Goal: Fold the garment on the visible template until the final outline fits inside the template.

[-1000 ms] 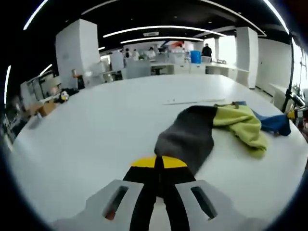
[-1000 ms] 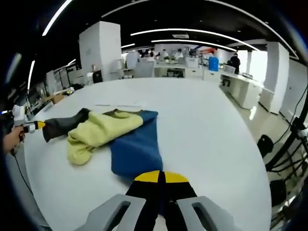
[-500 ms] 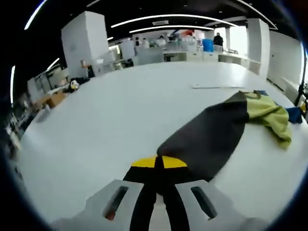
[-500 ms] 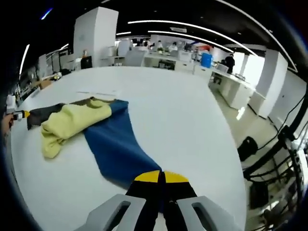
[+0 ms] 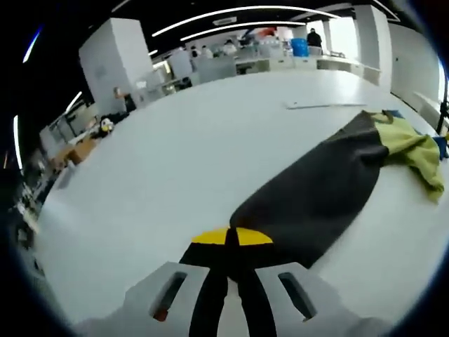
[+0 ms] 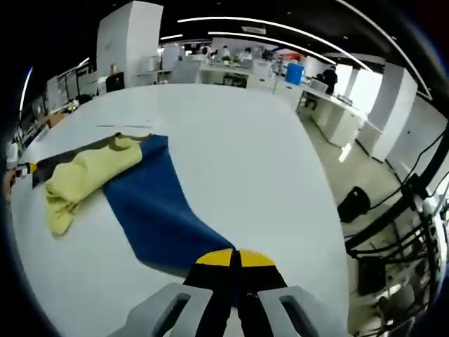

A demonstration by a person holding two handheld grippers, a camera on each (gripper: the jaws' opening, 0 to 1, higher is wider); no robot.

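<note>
Left gripper (image 5: 232, 242) clamped on garment's (image 5: 319, 193) dark end; right gripper (image 6: 234, 256) clamped on blue end (image 6: 151, 210); overpull = cloth slips.

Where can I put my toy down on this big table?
Bare white table lies beyond the blue part of the garment, toward the far edge. Also bare left of the dark sleeve. The yellow bunched middle is crowded.

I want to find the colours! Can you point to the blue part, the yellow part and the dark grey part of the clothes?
Blue part (image 6: 151, 210), right gripper view, middle of the stretched blue panel.
Yellow part (image 6: 81, 175), right gripper view, middle of the bunched yellow cloth.
Dark grey part (image 5: 316, 193), left gripper view, middle of the dark panel.
</note>
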